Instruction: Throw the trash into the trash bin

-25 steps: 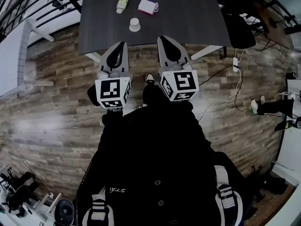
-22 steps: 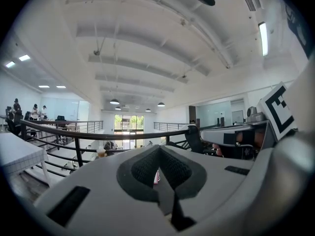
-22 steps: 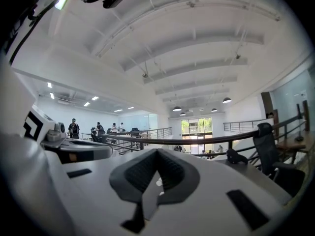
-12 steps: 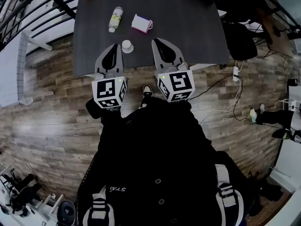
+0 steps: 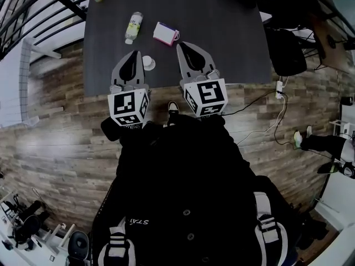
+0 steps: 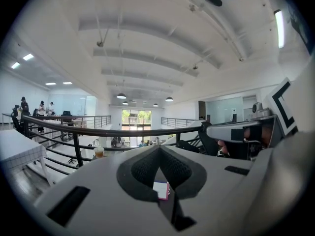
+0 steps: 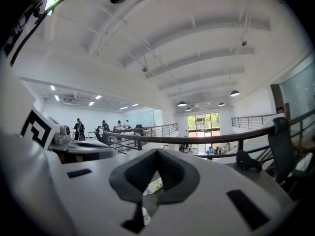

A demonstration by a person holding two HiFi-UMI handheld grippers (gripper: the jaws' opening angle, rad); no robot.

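Head view steeply down over table (image 5: pixel 222 26), gripper views level across it, both showing railing (image 6: pixel 84 130)

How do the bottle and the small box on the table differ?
The bottle is round and long, the box flat and rectangular. The bottle has a yellowish label, the box is white with a pink edge. The bottle lies left of the box. Both rest on the dark table, untouched.

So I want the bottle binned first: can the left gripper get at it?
Probably yes: the bottle lies in the open on the table ahead of the left gripper, nothing between them. But its jaws are shut and must open first.
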